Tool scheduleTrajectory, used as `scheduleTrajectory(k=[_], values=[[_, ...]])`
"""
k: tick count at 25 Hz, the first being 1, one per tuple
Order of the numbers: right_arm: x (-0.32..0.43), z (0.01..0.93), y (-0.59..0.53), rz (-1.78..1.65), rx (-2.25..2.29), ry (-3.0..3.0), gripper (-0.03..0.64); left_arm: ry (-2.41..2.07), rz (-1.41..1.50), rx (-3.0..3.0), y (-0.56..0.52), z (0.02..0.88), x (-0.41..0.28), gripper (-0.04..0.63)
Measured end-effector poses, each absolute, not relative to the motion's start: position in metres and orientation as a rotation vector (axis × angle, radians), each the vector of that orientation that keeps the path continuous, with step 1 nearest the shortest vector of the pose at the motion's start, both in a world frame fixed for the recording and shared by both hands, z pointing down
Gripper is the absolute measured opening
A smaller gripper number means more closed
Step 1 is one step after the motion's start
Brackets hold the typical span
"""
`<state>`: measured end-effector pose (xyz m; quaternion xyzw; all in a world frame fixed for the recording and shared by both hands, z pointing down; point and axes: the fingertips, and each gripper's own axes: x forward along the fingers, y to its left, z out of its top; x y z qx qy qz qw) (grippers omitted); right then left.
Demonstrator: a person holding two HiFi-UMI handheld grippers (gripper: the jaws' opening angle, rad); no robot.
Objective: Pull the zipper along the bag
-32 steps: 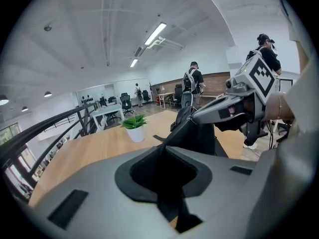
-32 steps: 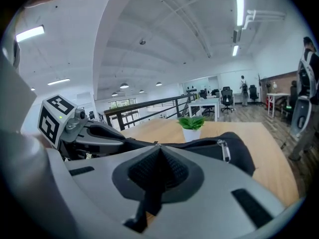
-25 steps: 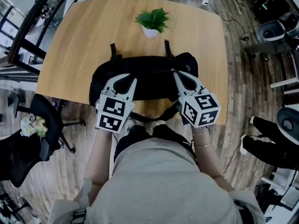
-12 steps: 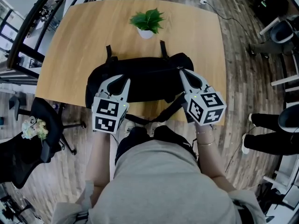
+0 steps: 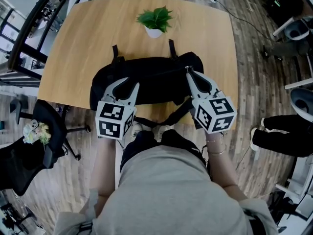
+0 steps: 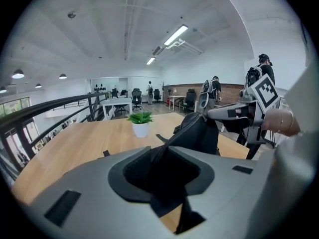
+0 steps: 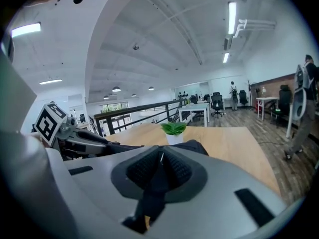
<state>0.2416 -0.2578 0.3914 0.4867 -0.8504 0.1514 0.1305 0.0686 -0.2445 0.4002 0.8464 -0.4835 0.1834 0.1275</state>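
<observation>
Still the bag point(image 5: 156, 75) runs lengthwise along the near table point(image 5: 83, 43) edge; left gripper point(image 5: 129, 83) and right gripper point(image 5: 190, 74) jaws have just been opening around its fabric.

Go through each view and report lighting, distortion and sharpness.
Head view: even light and a sharp picture, with wide-angle bending toward the edges; the black bag shows almost no detail against the pale table. Left gripper view: heavy fisheye inside a dark round border, ceiling lights blown out, near foreground soft. Right gripper view: the same fisheye, a glaring strip light, the potted plant fairly crisp.

The bag's point(image 5: 156, 77) zipper pull is too small to tell; the right edge crops a person's legs point(image 5: 281, 140).
</observation>
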Motion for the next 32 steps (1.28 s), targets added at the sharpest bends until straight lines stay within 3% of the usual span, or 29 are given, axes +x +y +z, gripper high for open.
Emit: scheduleTrajectory(k=[8, 12, 19, 32], values=[[0.2, 0.384, -0.226, 0.484, 1.296, -2.537, 0.055, -1.343, 0.301, 2.407, -0.229, 0.38, 0.069, 0.118], [0.172, 0.379, -0.212, 0.485, 1.197, -2.595, 0.008, -1.301, 0.228, 2.373, -0.22, 0.381, 0.065, 0.09], [0.144, 0.38, -0.2, 0.466, 1.131, -2.61, 0.008, -1.326, 0.247, 2.374, -0.213, 0.381, 0.057, 0.032], [0.123, 0.386, -0.195, 0.448, 1.142, -2.565, 0.006, -1.266, 0.319, 2.357, -0.206, 0.394, 0.057, 0.021]])
